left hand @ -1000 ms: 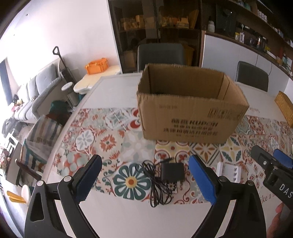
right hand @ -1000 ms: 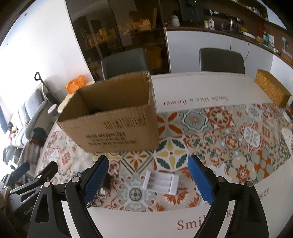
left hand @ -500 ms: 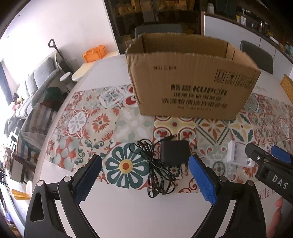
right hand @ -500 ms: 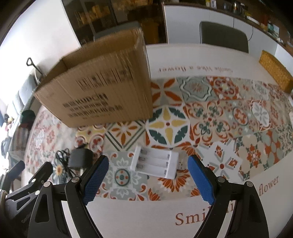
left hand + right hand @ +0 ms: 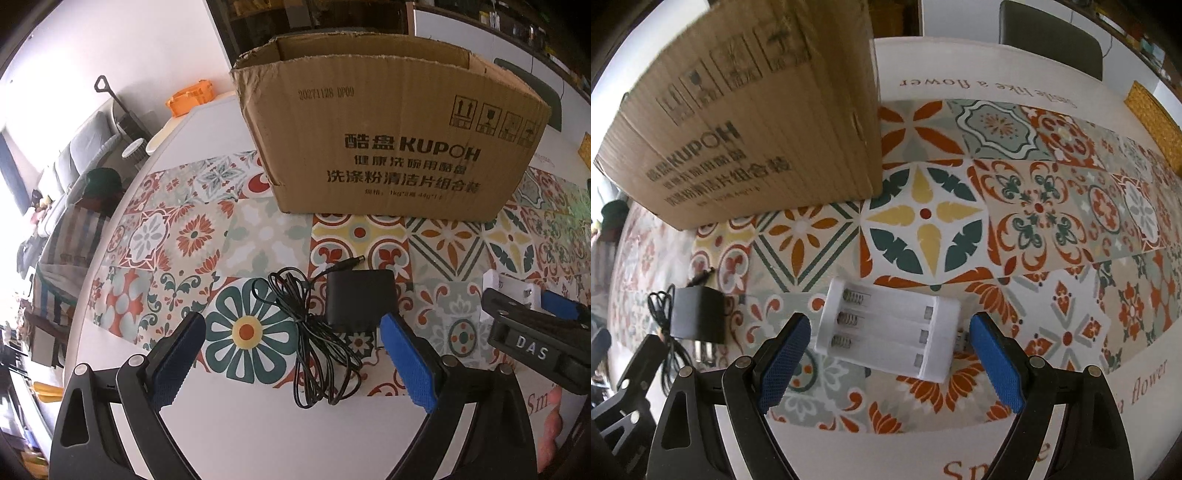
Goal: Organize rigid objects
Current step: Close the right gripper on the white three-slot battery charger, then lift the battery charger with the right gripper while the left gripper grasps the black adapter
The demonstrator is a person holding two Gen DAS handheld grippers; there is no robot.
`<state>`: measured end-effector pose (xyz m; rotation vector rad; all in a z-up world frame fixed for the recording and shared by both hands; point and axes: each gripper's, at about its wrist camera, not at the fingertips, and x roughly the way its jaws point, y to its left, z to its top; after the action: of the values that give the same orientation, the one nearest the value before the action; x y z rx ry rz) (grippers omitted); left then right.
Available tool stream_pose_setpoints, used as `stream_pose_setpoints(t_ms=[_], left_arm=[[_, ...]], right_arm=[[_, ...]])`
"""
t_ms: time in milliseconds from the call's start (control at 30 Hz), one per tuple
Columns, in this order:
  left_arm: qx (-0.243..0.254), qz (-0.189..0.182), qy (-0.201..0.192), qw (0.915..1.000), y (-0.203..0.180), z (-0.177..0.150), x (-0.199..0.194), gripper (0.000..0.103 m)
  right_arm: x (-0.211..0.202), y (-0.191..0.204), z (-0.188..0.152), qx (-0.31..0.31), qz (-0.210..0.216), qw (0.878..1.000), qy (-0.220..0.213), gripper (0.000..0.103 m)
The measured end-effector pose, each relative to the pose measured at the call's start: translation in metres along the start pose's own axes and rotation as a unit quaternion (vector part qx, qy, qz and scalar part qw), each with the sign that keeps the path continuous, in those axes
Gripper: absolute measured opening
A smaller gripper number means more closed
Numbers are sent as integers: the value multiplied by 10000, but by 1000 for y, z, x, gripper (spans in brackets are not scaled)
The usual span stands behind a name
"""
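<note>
Above the patterned tablecloth (image 5: 1034,206), right gripper (image 5: 888,356) spread wide around a white battery holder (image 5: 886,328), untouched, left gripper (image 5: 291,354) open over black adapter (image 5: 358,297) and cord (image 5: 314,343), cardboard box (image 5: 388,147) behind.

white battery holder (image 5: 888,330) between spread tool (image 5: 888,360) pads

The cardboard box (image 5: 391,147) walls off the far side; nearer than it, the patterned tablecloth (image 5: 1052,221) lies open, broken only by the black power adapter (image 5: 358,299) and white battery holder (image 5: 890,332)
</note>
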<state>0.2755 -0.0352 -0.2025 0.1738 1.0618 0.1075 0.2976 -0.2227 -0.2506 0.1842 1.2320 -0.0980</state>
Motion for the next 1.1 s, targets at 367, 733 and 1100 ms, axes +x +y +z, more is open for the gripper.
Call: stream_pose_setpoints(t_ms=[367,733,1100], left_arm=[[-89,58,44,9999,4,-5,5,97],[-545,-309,-110,9980,23,-14,-4,97],[-350,-590,-701,9952,21,-18,-31,97]], right_arm=[[17,14,8,-287,-282,9992,7,84],[-12,21,-9,-398,-114,9987,-293,83],[-61,23,-23,-512,82,9972,-534,83]])
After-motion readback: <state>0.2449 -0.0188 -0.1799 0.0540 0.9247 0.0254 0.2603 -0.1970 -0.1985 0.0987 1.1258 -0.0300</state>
